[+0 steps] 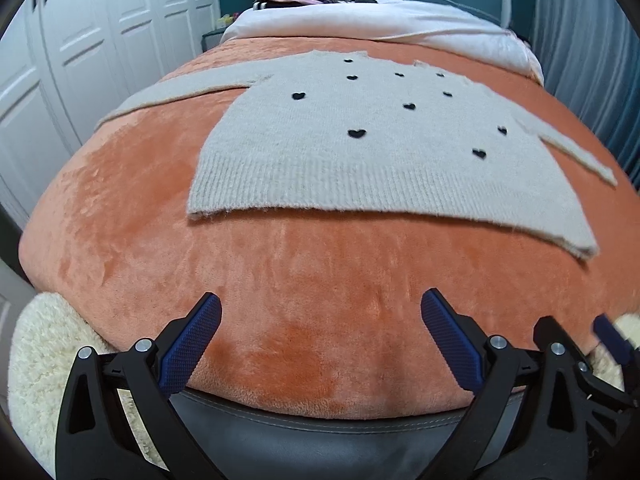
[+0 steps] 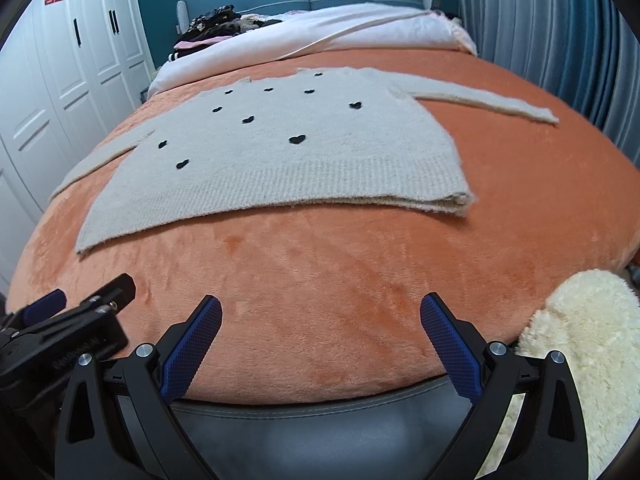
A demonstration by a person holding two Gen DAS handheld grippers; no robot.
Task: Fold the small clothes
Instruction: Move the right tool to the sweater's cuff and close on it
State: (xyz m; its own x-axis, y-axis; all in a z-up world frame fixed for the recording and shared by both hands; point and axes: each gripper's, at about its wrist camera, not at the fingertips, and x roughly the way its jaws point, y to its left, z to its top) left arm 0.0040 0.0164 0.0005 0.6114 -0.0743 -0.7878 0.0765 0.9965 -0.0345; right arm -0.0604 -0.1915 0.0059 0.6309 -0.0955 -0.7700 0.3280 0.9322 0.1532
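Observation:
A small beige knit sweater (image 1: 360, 152) (image 2: 280, 160) with black hearts lies flat on the orange blanket, hem toward me and both sleeves spread out to the sides. My left gripper (image 1: 320, 312) hovers open over bare blanket, short of the hem. Open too is my right gripper (image 2: 320, 312), held at the near edge of the bed with nothing between its fingers. Each gripper shows at the edge of the other's view: the right one (image 1: 604, 340) and the left one (image 2: 80, 312).
The orange blanket (image 1: 280, 320) covers the bed; a white duvet (image 2: 320, 36) and a pile of dark clothes (image 2: 216, 24) lie near the headboard. White wardrobe doors (image 1: 100, 40) stand left, blue curtains (image 2: 540, 40) right. A cream fluffy rug (image 2: 592, 360) lies by the bed foot.

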